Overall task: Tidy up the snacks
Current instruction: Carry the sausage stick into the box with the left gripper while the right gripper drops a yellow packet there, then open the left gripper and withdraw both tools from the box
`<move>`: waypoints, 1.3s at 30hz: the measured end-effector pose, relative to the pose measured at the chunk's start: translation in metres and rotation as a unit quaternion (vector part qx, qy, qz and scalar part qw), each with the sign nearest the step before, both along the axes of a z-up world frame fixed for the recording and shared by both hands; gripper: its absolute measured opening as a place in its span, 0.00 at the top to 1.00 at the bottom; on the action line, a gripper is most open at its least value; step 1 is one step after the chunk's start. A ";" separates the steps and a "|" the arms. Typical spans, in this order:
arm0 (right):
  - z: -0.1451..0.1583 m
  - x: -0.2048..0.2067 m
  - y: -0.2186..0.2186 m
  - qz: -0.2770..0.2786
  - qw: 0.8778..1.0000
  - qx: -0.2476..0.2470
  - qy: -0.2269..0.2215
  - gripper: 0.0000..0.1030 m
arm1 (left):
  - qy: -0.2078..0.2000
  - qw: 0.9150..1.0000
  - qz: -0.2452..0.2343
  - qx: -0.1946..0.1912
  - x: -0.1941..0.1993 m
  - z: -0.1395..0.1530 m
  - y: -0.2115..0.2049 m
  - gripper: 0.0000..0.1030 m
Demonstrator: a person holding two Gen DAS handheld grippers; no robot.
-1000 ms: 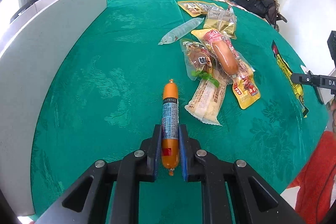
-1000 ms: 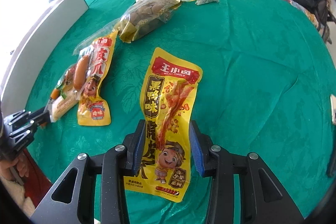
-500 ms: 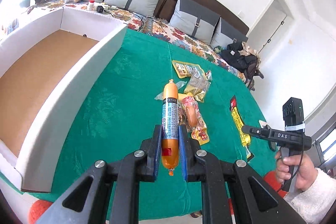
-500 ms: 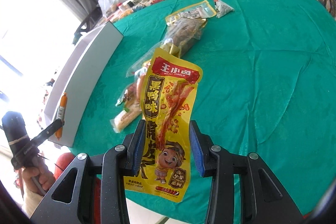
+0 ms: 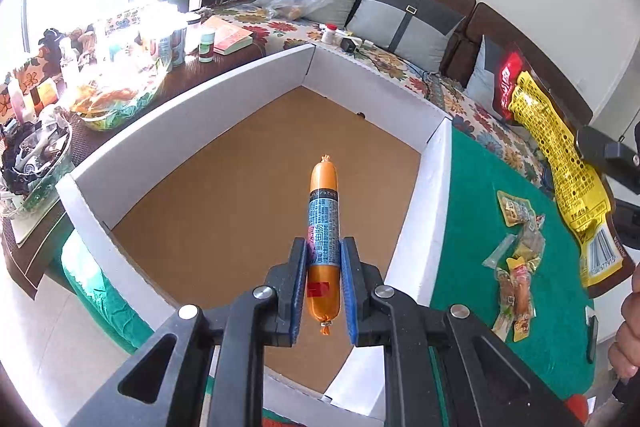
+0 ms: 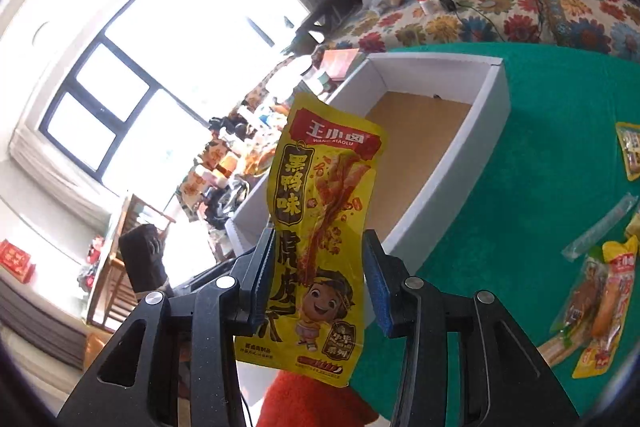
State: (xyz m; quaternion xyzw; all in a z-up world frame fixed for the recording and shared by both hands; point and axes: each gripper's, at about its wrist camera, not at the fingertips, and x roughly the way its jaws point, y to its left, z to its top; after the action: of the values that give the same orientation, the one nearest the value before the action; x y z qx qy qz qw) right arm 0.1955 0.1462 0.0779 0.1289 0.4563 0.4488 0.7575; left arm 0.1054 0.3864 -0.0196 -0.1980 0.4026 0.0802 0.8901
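Note:
An orange sausage stick (image 5: 323, 203) with a blue label sits between the pads of my left gripper (image 5: 323, 247), whose jaws are just starting to open. It hangs above the brown floor of a white-walled cardboard box (image 5: 200, 131). My right gripper (image 6: 319, 239) has a yellow snack packet (image 6: 320, 187) standing between its pads, still touching both. Those jaws are opening too. That packet is in the air near the box's (image 6: 460, 187) front corner. The left wrist view shows the same packet (image 5: 560, 155) from the back at the right edge.
Several loose snack packs (image 5: 516, 267) lie on the green tablecloth (image 5: 472, 211) right of the box, also visible as a pile (image 6: 600, 299). A cluttered side table (image 5: 100, 67) stands left of the box. A sofa with cushions (image 5: 400, 11) runs behind. A person's hand (image 5: 628, 327) shows at the right.
Both grippers rose from the green cloth and swung left with their snacks. The sausage now hangs over the box interior. The yellow packet is near the box corner and looks flatter between wider jaws.

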 end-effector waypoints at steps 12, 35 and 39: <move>-0.079 -0.007 -0.115 -0.106 0.977 -0.150 -0.104 0.29 | -0.067 0.997 0.019 0.044 -0.014 0.008 -0.026 0.21; -0.188 -0.017 -0.472 -0.412 0.863 -0.288 -0.055 0.23 | 0.017 0.982 -0.094 0.163 0.041 -0.023 -0.189 0.15; -0.193 -0.016 -0.461 -0.392 0.860 -0.321 -0.059 0.14 | -0.066 0.976 0.000 0.207 0.011 0.007 -0.190 0.13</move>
State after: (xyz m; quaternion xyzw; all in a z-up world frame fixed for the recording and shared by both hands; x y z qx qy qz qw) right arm 0.1794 -0.3150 -0.1149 0.0202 0.4412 -0.0491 0.8958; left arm 0.1160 0.1968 -0.0125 -0.0137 0.3178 0.1485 0.9364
